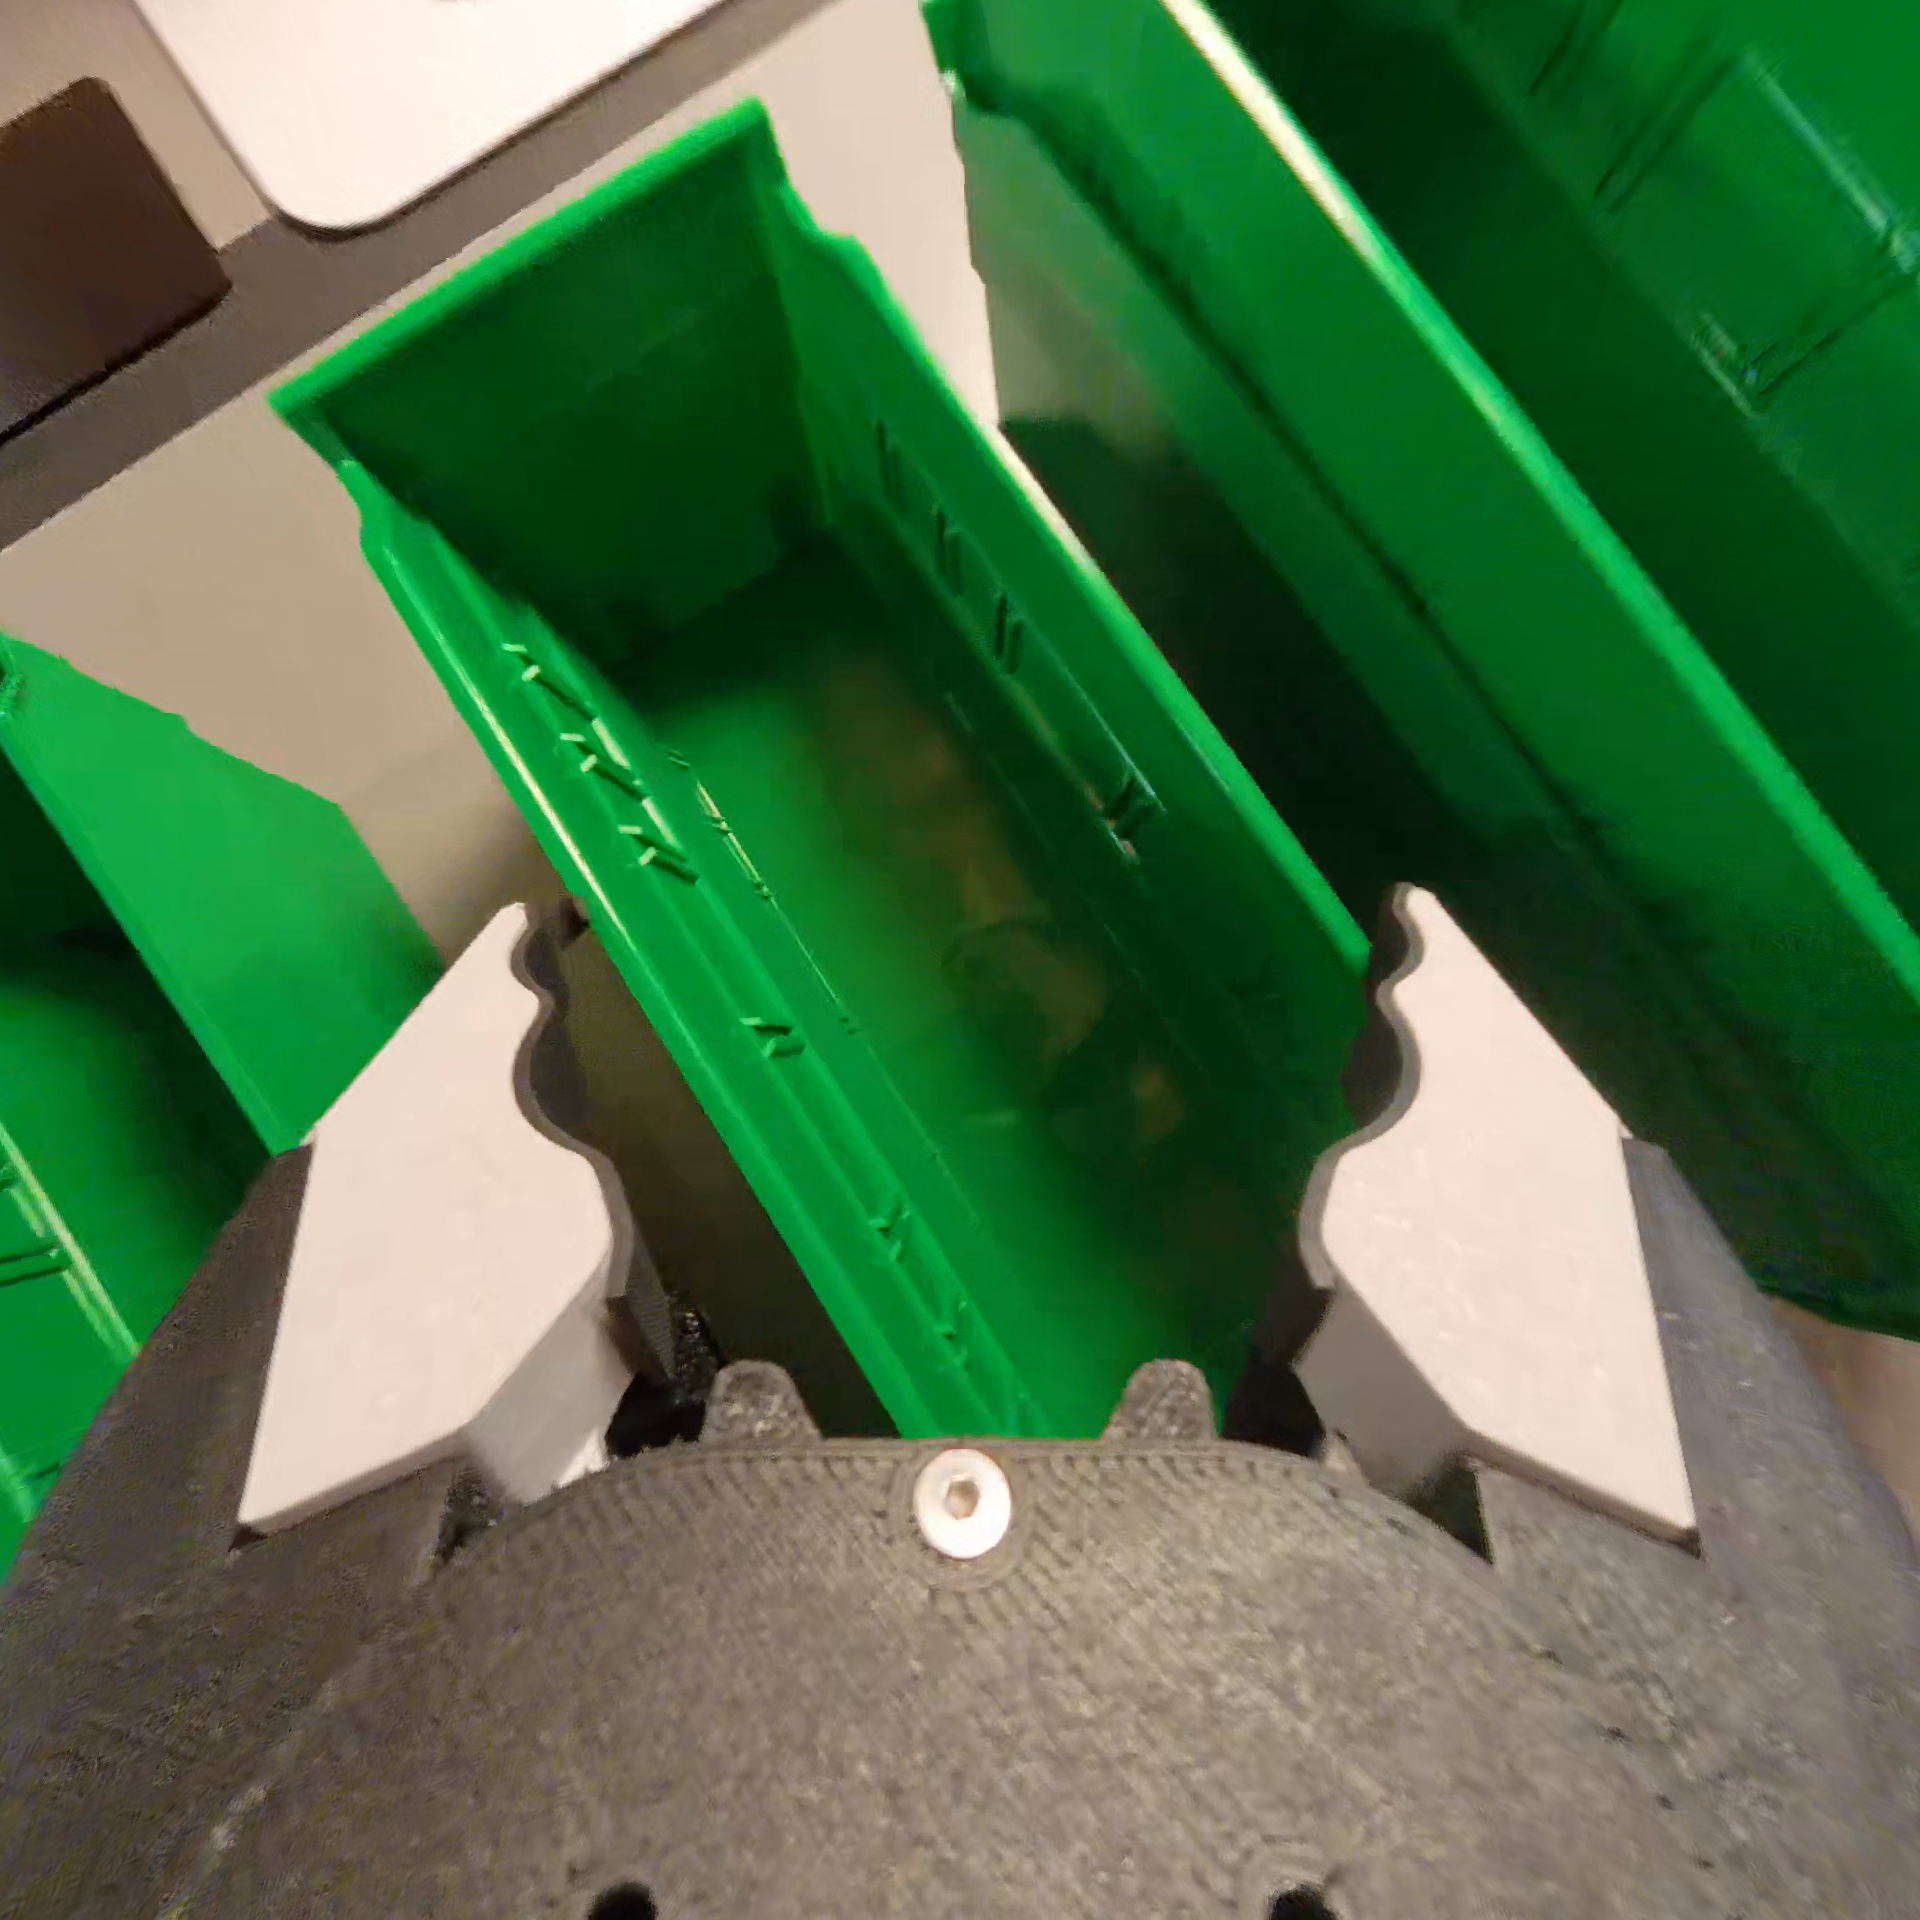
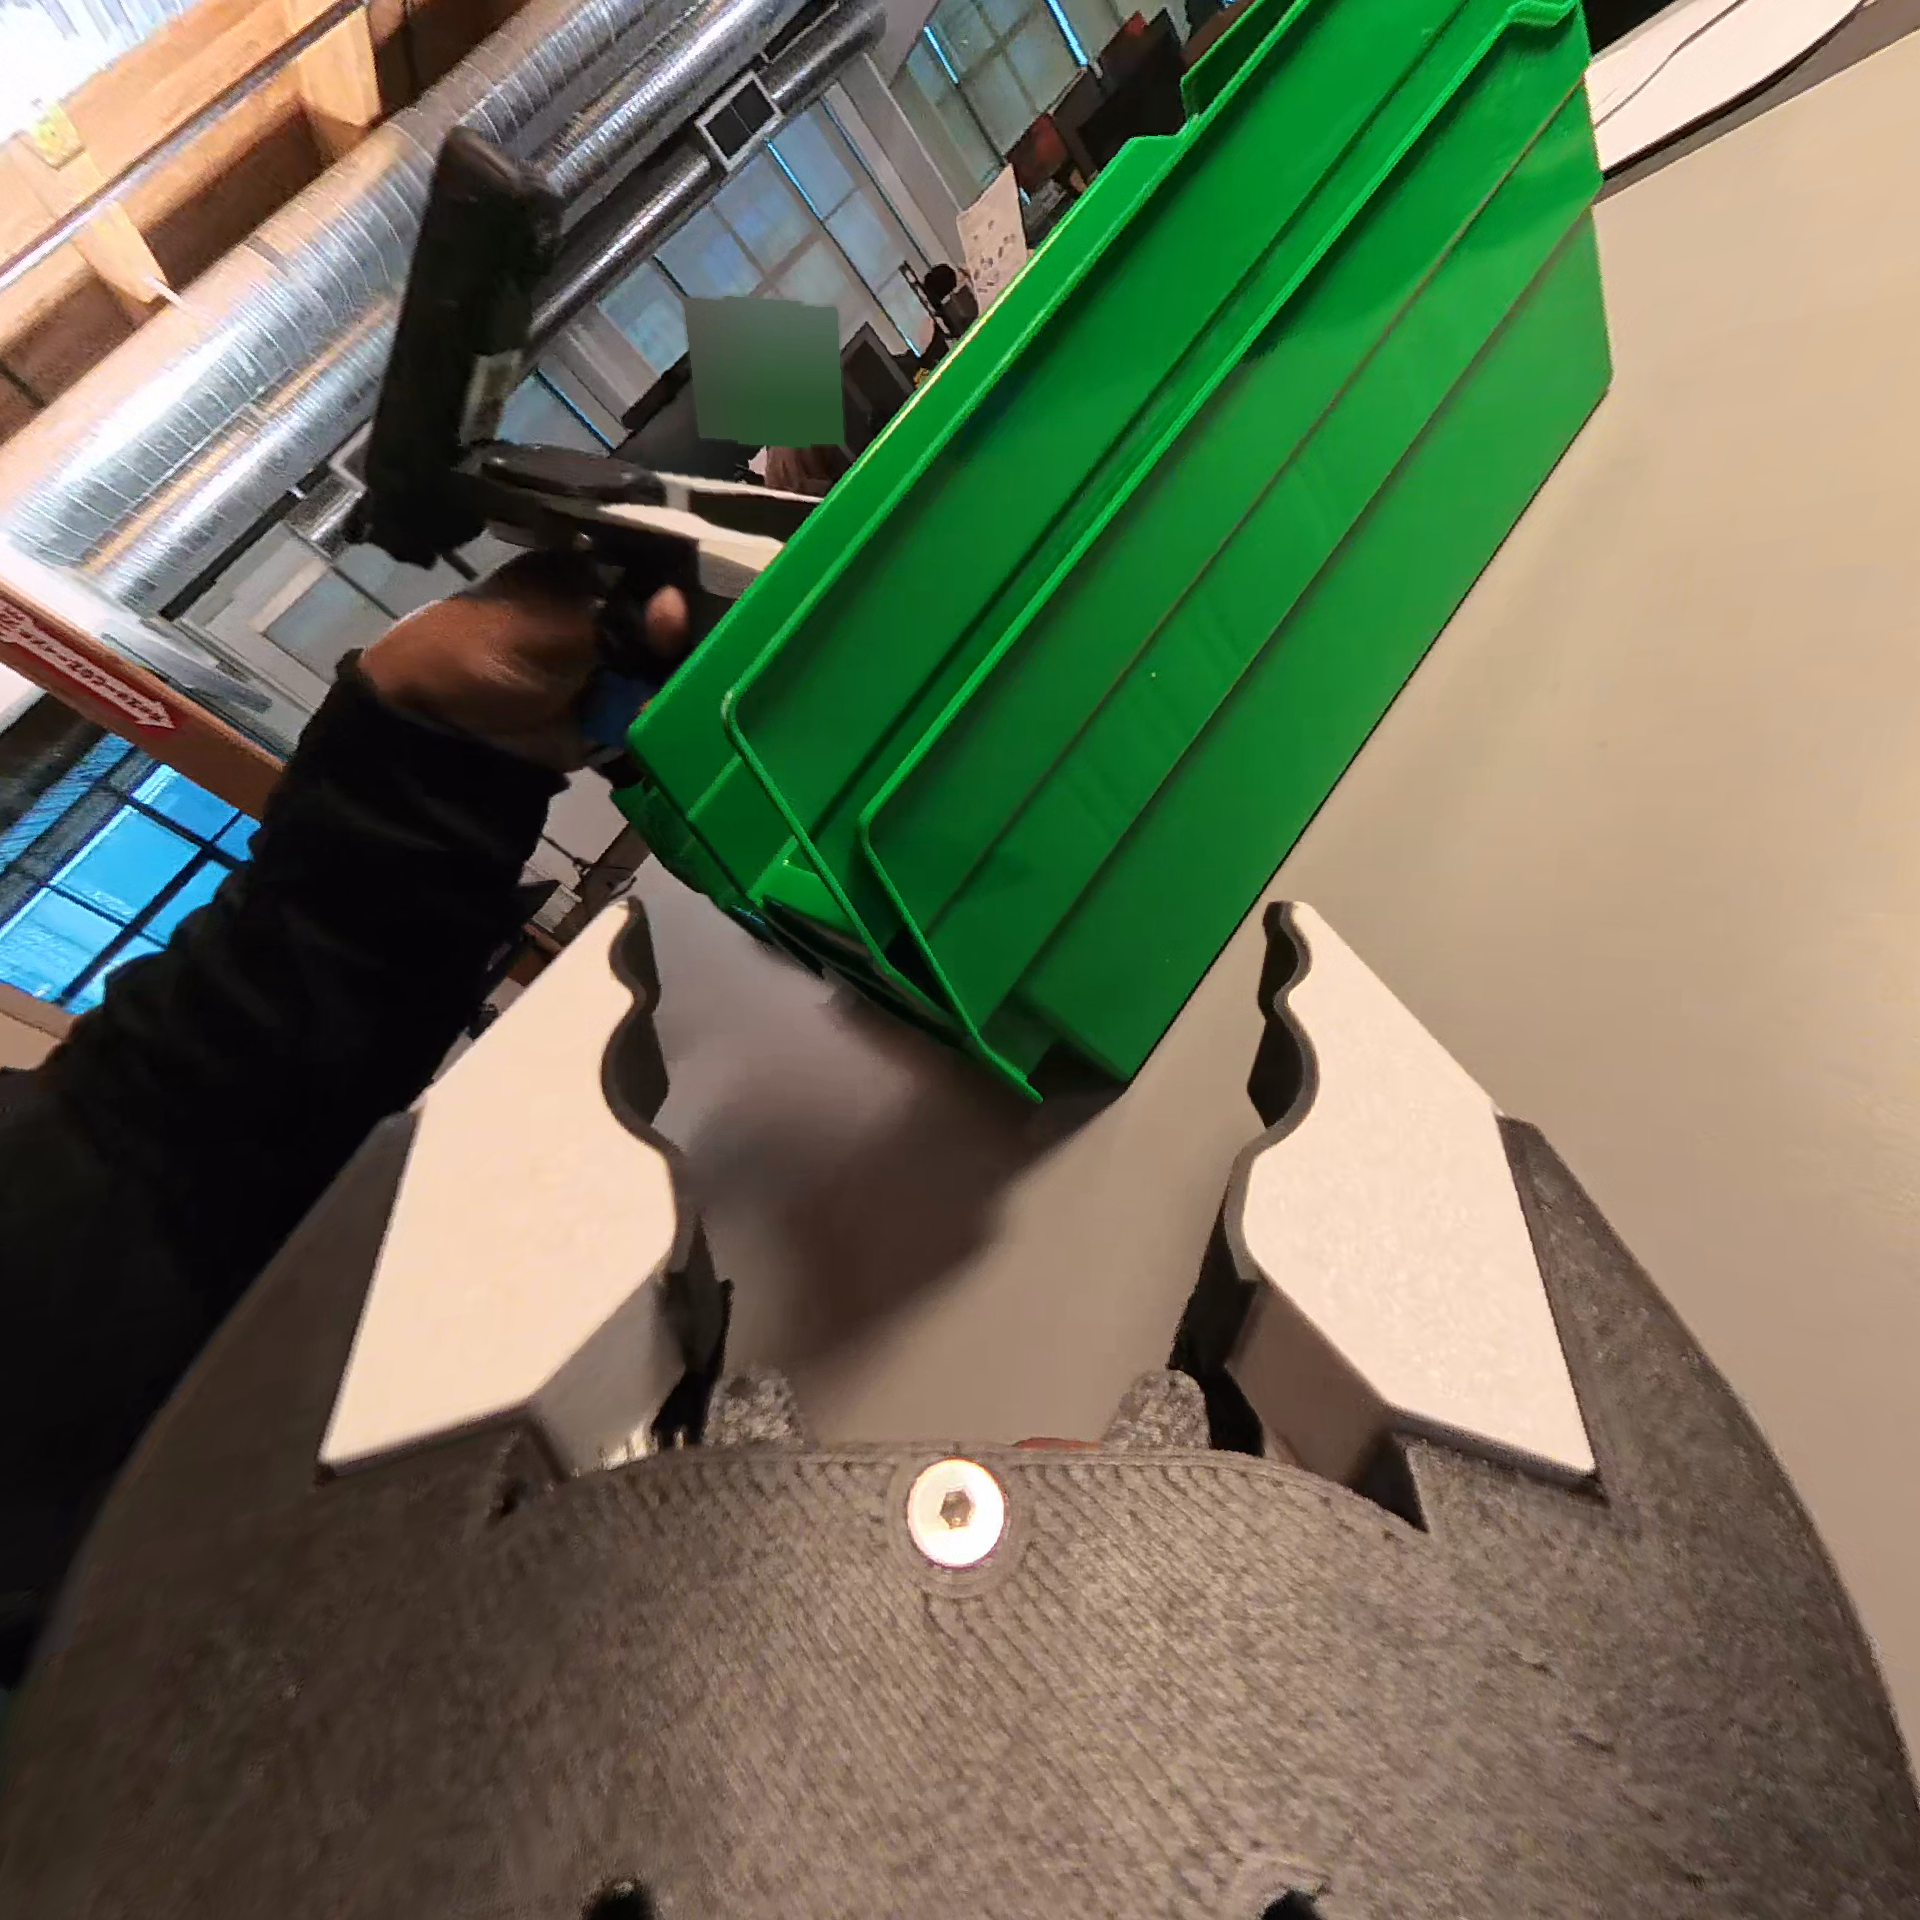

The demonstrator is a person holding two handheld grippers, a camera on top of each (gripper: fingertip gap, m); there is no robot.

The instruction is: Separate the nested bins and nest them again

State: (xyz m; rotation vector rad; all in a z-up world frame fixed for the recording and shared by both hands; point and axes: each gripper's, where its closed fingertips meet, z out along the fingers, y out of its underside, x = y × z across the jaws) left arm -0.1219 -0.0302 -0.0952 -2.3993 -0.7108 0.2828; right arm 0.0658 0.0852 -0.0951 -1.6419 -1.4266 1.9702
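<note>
In the left wrist view a narrow green bin [image 1: 831,790] stands open-side up between my left gripper's [image 1: 961,925] fingers. The jaws are spread wide. A clear gap shows between the left pad [image 1: 540,1039] and the bin's wall, and the right pad [image 1: 1392,1039] sits right at the rim. A larger green bin [image 1: 1558,499] stands to its right and another green bin [image 1: 156,935] to its left. In the right wrist view my right gripper [image 2: 956,935] is open and empty above the table [image 2: 1714,727], just short of a stack of nested green bins [image 2: 1195,623]. The left gripper [image 2: 748,525] shows beyond the stack.
A person's hand and dark sleeve [image 2: 395,831] hold the left gripper at the left of the right wrist view. A white sheet [image 1: 416,104] and a dark flat object [image 1: 94,260] lie at the table's far side. Ducts and windows fill the background.
</note>
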